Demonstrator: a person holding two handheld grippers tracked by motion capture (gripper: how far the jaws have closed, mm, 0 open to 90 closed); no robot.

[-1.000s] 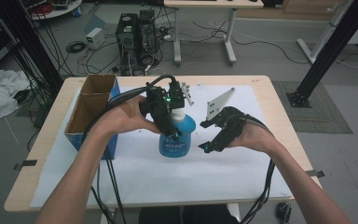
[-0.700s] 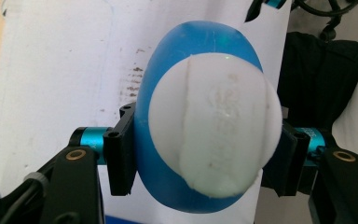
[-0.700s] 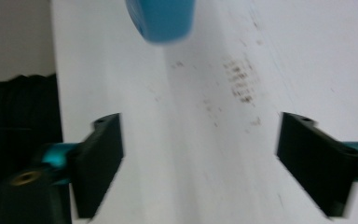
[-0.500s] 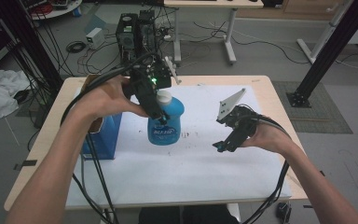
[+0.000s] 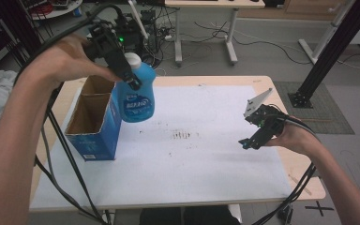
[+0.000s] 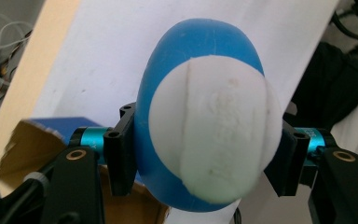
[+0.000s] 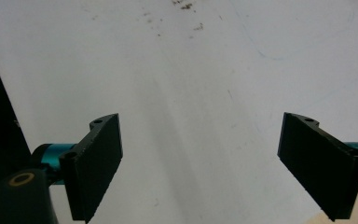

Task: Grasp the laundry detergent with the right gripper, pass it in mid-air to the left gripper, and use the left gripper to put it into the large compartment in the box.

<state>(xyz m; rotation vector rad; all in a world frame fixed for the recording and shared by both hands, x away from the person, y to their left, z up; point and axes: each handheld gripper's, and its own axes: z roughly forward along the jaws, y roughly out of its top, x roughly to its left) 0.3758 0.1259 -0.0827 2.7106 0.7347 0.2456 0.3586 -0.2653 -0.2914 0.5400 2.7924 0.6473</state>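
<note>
The left tool [image 5: 130,79] is clamped on the neck of a blue bottle [image 5: 137,97], just under its white cap [image 6: 214,140]. In the left gripper view the two jaws press on both sides of the neck, so the bottle hangs upright below them and cannot slip down. The bottle is lifted off the table [image 5: 206,80] and sits in the air beside the open cardboard box [image 5: 93,125] at the left of the table, close to its right wall. I judge that the grip at the neck is chosen because the body is too wide for the jaws, and that the bottle is being carried toward the box opening. The right tool [image 5: 252,138] rests low at the right side of the white sheet [image 5: 197,173], its jaws wide apart and holding nothing, probably kept out of the way.
</note>
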